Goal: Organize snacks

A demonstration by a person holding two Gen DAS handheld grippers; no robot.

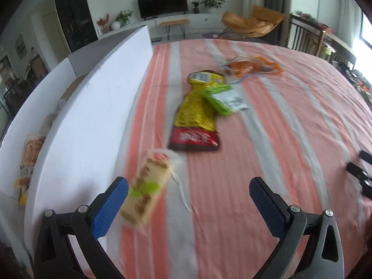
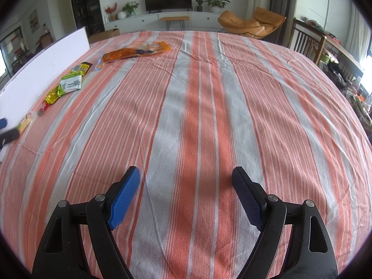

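My left gripper is open above the striped cloth, its left finger just beside a beige cracker pack lying next to the white box wall. Beyond it lie a yellow-and-red snack bag, a green packet resting on that bag, and an orange bag. Inside the white box another snack pack shows. My right gripper is open over bare cloth, far from the snacks; the same orange bag, green packet and cracker pack sit at its far left.
The table wears an orange-and-grey striped cloth. The white box stands along the left edge. The right gripper's black tip shows at the right edge of the left wrist view. Chairs and a TV cabinet stand beyond the table.
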